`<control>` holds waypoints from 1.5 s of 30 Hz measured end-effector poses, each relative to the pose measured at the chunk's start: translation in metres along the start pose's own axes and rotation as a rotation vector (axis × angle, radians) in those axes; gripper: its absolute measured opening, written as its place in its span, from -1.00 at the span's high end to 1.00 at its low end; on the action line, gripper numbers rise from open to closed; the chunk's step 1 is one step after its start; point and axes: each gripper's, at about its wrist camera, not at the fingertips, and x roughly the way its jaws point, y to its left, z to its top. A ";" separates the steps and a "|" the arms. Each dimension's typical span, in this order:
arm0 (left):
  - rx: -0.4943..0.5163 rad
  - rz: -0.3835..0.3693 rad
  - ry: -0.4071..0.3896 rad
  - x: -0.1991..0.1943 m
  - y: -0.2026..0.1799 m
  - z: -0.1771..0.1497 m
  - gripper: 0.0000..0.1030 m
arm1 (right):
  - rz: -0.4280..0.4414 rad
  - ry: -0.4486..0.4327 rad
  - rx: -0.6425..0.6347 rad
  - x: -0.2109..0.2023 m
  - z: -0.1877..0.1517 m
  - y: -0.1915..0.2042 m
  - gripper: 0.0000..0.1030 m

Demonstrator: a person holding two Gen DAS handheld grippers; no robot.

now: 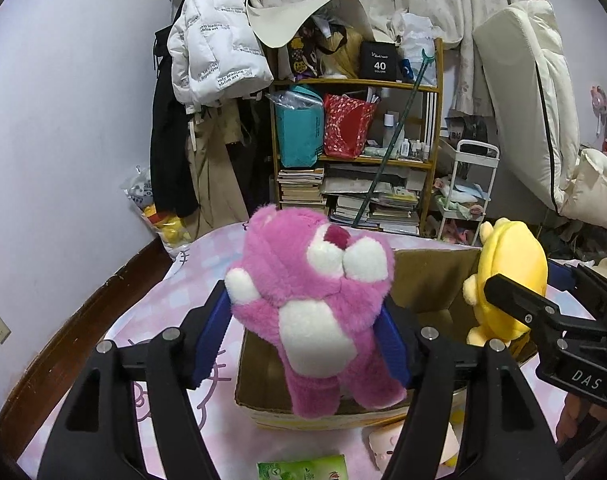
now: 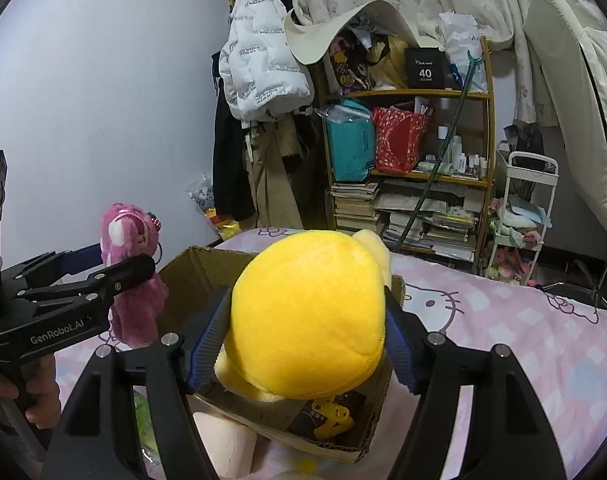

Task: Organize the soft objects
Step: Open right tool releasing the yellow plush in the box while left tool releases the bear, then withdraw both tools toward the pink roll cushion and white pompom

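Nearest, the left gripper [image 1: 307,320] has its blue pads [image 1: 209,340] squeezed against the flanks of a pink plush bear [image 1: 319,304], held above the near left part of an open cardboard box [image 1: 431,276] on the pink Hello Kitty bedspread [image 1: 171,300]. Just right of it, the right gripper [image 2: 303,320] is clamped on a round yellow plush [image 2: 307,312] over the same box, whose floor shows a yellow-and-black item [image 2: 331,416].

To do the drop well, I judge each toy should be lowered until it sits below the box rim before the pads part, one at a time, since the two grippers hang near each other and could knock. The near wall is low and the far flap stands tall, so entry from the near side looks easiest. A peach plush [image 2: 223,448] and a green packet [image 1: 303,468] lie just outside the near edge. Farther off, the bedspread right of the box offers open room; beyond it stands a cluttered bookshelf [image 1: 359,160].
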 end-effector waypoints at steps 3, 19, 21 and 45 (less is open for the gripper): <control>0.001 0.005 0.008 0.000 0.000 -0.001 -0.51 | 0.006 0.014 0.010 0.002 -0.001 -0.002 -0.50; 0.013 0.061 0.050 -0.028 0.002 -0.010 -0.82 | -0.015 0.027 0.023 -0.016 -0.004 -0.001 -0.78; -0.002 0.070 0.078 -0.034 0.003 -0.010 -0.82 | -0.014 0.023 0.019 -0.023 -0.003 0.002 -0.78; 0.014 0.140 0.218 -0.100 0.012 -0.044 -0.82 | -0.012 0.049 -0.024 -0.086 -0.030 0.038 -0.97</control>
